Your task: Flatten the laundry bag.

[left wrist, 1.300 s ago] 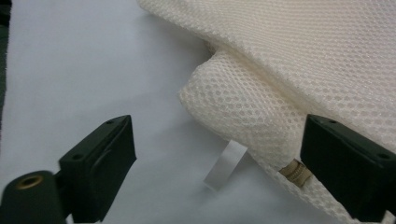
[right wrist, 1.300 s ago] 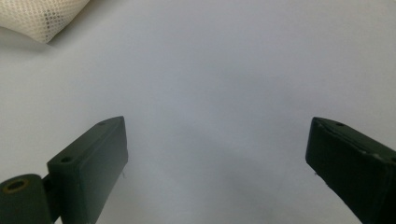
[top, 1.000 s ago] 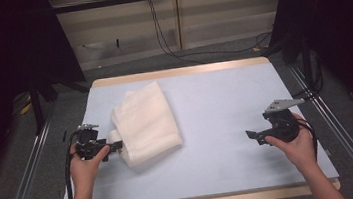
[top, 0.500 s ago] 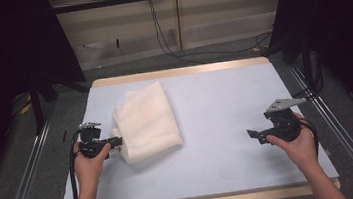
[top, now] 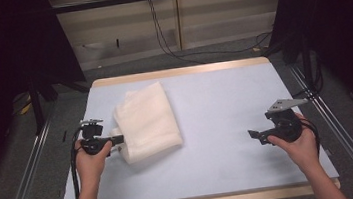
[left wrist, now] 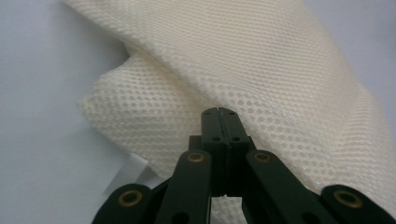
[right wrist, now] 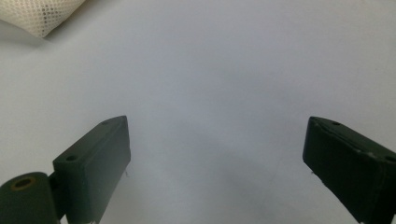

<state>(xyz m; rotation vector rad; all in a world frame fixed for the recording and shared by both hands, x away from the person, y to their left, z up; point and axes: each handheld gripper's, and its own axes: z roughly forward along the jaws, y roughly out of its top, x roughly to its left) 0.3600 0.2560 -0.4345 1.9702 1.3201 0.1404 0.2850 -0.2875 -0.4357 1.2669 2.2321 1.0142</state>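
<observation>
Left forearm reaches up from the near edge, hand wrapped around the left gripper [top: 117, 140], which points level toward the folded cream mesh cloth [top: 145, 119] lying on the left half of the pale blue table mat [top: 226, 114]. Its jaws have just been closing and now pinch the cloth's near-left edge. Over on the right, the right gripper [right wrist: 215, 154] hovers low above bare mat, jaws spread wide, aimed leftward.

Dim, even overhead light with soft shadows (surroundings nearly black), close views slightly blurred near the lens.
</observation>
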